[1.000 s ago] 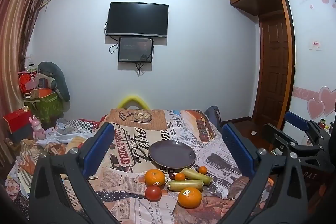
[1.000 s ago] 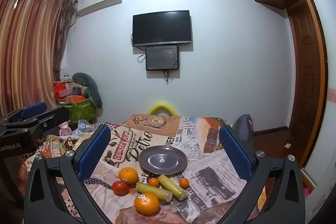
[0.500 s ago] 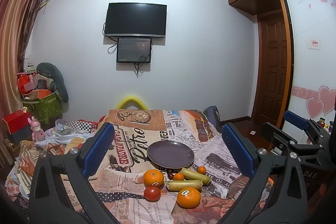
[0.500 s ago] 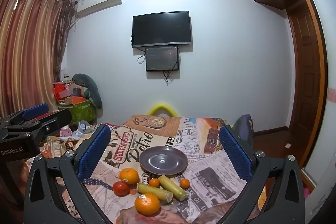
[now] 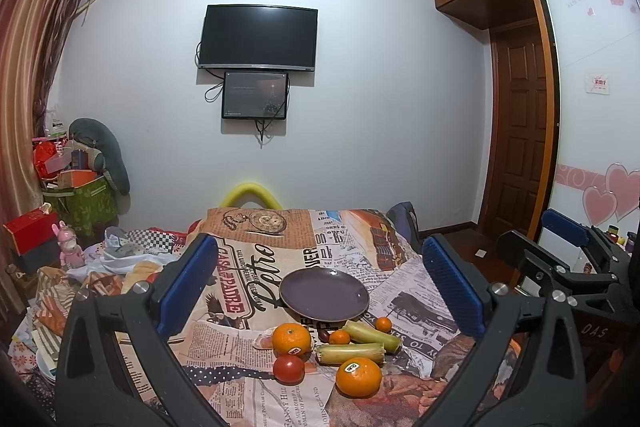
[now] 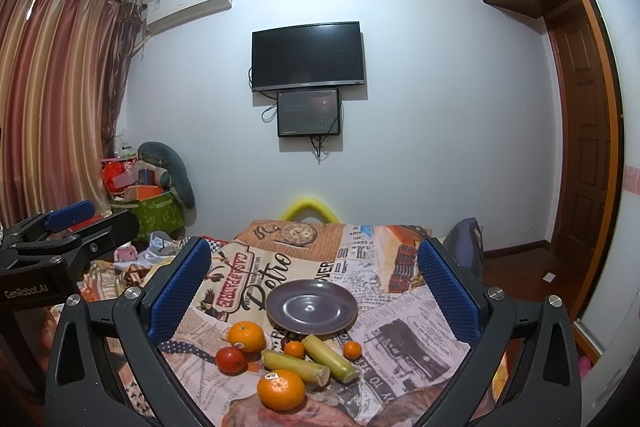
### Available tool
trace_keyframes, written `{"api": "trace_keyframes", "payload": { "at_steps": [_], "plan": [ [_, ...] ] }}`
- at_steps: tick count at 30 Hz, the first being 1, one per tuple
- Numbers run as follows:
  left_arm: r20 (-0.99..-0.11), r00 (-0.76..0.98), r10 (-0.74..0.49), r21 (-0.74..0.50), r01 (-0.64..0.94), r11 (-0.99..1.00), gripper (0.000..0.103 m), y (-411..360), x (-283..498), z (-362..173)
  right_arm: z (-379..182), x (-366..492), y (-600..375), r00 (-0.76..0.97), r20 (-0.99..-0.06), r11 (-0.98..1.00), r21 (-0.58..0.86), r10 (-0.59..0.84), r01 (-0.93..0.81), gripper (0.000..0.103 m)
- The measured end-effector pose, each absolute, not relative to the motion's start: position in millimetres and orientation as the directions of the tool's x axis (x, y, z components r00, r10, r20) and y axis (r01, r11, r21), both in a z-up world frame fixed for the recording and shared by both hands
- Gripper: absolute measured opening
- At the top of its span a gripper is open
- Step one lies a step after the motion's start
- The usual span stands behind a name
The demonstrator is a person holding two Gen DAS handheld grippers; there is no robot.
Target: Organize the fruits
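An empty dark purple plate [image 5: 324,294] [image 6: 311,306] sits on a table covered with a newspaper-print cloth [image 5: 256,267]. In front of it lie two large oranges [image 5: 358,377] [image 5: 291,338], a red tomato [image 5: 289,368], two small tangerines [image 5: 339,337] [image 5: 383,324] and two yellow-green stalk pieces [image 5: 350,353] [image 5: 370,331]. My left gripper [image 5: 320,283] is open and empty, held above the near edge. My right gripper [image 6: 314,285] is open and empty beside it; it also shows in the left wrist view [image 5: 568,267].
A yellow chair back [image 5: 250,195] stands at the table's far end. Clutter of boxes, cloths and a green bin [image 5: 80,203] fills the left. A bag [image 6: 464,243] sits by the far right corner. A door [image 5: 518,131] is at the right.
Both views shifted very slightly; the fruit and plate have not moved and both grippers stay open.
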State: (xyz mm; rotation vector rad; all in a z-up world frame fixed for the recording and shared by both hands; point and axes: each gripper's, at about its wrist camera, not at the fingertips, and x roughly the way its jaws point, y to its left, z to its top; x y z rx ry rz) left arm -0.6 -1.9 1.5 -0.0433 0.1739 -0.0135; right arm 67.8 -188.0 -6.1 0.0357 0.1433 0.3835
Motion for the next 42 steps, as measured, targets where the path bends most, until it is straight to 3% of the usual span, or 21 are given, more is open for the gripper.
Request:
{"api": "trace_keyframes", "payload": {
  "at_steps": [42],
  "plan": [
    [-0.175,0.984,-0.022,-0.048,0.014,0.999,0.103,-10.3,1.8,1.4,-5.5,66.4,-189.7,0.917,-0.122,0.925,0.072,0.380,-0.374,0.103]
  ]
}}
